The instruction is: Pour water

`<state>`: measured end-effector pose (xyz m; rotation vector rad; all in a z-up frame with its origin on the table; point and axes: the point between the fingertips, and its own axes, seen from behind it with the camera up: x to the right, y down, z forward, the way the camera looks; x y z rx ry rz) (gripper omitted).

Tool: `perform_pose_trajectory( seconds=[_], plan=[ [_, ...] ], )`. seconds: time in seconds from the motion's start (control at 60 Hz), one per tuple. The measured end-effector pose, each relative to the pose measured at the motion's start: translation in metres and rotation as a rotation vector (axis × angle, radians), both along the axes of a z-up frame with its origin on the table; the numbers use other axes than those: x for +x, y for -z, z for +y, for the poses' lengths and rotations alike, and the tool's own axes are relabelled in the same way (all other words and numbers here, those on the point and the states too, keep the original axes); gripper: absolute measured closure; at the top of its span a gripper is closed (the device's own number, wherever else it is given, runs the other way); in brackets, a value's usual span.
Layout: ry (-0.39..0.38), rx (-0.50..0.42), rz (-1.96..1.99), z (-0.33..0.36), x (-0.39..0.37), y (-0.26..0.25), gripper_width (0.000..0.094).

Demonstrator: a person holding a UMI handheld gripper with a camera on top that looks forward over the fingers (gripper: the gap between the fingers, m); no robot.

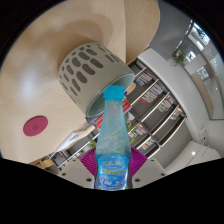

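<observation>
Tilting a clear water bottle toward a grey slotted cup, the gripper is clenched on the bottle's labelled body, both purple pads pressed against its sides; the blue cap end points forward, well beyond the fingers, and sits right at the cup's rim, seemingly just inside the opening, though whether water is already running I cannot tell; the cup rests on a pale round table, with a small pink disc lying apart from it nearer the table's edge; shelving shows beyond the table. To pour well, I judge the neck should stay centred over the mouth of the cup and the tilt be raised slowly, so the stream does not overshoot the far rim; the grip ought to be firm but not crushing, since a squeezed plastic bottle may spurt; the slotted wall suggests leakage is a risk worth watching.
</observation>
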<state>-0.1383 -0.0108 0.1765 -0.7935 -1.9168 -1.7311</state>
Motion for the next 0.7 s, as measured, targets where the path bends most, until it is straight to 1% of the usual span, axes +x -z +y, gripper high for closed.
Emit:
perform_pose_trajectory(
  seconds=[0.117,0.2,0.267,0.367,0.417,0.5,0.55,0.667,0.7],
  plan=[
    [0.026,0.001,0.042,-0.001,0.004,0.002,0.0565],
    [0.027,-0.004,0.109,-0.003,0.003,0.001,0.0564],
    [0.028,-0.009,0.209,-0.003,0.002,0.001,0.0563],
    [0.063,-0.006,0.407,-0.007,0.005,-0.011,0.0563],
    [0.060,0.000,0.546,-0.009,0.003,-0.020,0.0565],
    [0.079,0.000,0.854,-0.018,-0.001,-0.040,0.0562],
    [0.096,-0.002,1.063,-0.023,-0.009,-0.053,0.0544],
    [0.095,-0.056,1.570,-0.042,-0.009,-0.085,0.0546],
    [0.108,-0.047,1.688,-0.038,-0.020,-0.087,0.0543]
  ],
)
